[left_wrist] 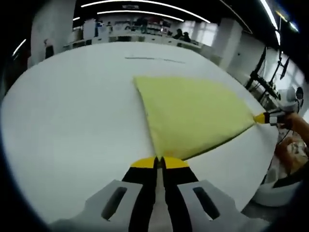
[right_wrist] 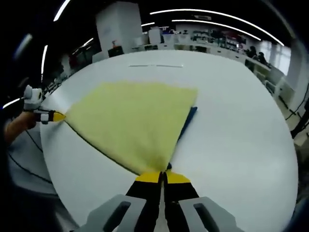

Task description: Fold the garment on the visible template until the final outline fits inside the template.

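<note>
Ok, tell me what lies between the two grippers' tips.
The yellow garment, stretched between left gripper and right gripper, each pinching a corner; seen in both views.

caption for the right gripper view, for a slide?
Both grippers, right and left, pinch corners of a yellow garment on the white table.

Lighting: bright, even, from long ceiling light strips (left_wrist: pixel 145 4) overhead and daylight at the far windows (right_wrist: pixel 282 55), which are blown out. White table (left_wrist: pixel 72 121) reads clean, slightly overexposed in the left gripper view. Shadows: soft and thin, one narrow dark edge under the yellow garment (right_wrist: pixel 135 121). Distortion: strong fisheye; table edge bows, room background curves. Focus: centre fairly sharp; background and periphery soft, smeared, low in detail.
</note>
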Demonstrator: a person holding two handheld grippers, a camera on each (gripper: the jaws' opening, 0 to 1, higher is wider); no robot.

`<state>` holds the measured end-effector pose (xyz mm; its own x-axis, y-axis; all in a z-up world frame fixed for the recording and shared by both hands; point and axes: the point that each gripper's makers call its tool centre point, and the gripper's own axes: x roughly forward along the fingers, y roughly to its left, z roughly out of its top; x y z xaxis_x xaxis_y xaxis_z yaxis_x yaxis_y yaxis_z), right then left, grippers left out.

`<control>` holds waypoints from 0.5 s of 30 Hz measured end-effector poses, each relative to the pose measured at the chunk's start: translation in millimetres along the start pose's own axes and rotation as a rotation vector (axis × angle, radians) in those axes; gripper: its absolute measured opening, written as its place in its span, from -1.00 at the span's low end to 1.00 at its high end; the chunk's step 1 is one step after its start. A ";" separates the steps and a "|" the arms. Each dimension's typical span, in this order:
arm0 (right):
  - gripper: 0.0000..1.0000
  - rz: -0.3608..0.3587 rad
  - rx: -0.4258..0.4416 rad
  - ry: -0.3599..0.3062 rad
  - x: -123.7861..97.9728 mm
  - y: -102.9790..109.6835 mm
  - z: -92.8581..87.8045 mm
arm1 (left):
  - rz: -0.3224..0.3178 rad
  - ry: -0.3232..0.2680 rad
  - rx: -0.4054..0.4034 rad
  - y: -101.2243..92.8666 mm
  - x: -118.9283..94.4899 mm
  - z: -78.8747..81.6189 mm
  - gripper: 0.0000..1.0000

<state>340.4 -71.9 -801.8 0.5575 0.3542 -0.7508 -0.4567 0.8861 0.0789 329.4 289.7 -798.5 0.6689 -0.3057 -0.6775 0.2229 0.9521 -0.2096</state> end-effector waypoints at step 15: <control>-0.30 0.067 0.075 -0.030 -4.3 12.0 20.1 | 0.014 -0.050 0.015 11.8 -15.0 18.0 -0.33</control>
<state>346.5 -56.7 -784.4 0.5486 0.4209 -0.7224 -0.4411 0.8797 0.1775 334.8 305.3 -778.1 0.7067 -0.2927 -0.6441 0.2236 0.9561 -0.1891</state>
